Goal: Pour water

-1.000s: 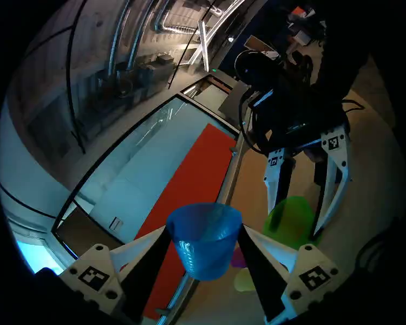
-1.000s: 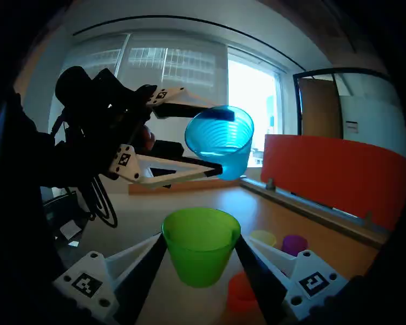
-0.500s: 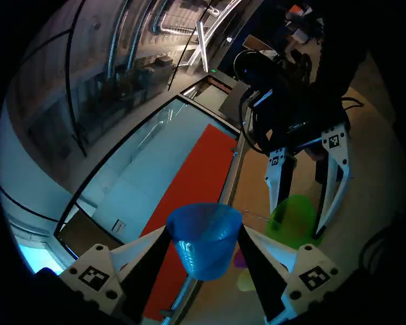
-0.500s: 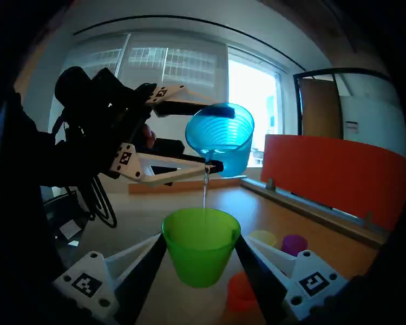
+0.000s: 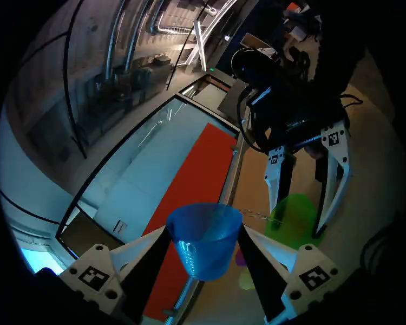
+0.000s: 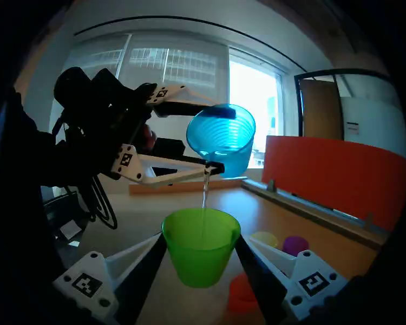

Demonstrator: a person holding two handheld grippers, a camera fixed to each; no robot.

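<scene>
Smooth wooden tabletop (image 6: 246, 203) below: your left gripper (image 5: 204, 230) pinches a tilted, ribbed blue cup (image 5: 204, 248), water (image 6: 204, 189) trickling into the tapered green cup (image 6: 201, 255) clamped by your right gripper (image 6: 201, 237).

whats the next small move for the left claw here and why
Probably tip the blue cup slightly further with the left claw, its lip held over the green cup. It sits tilted above the green cup in the right claw, and a thin stream of water drops from its lip into that cup, landing well inside the rim.
</scene>
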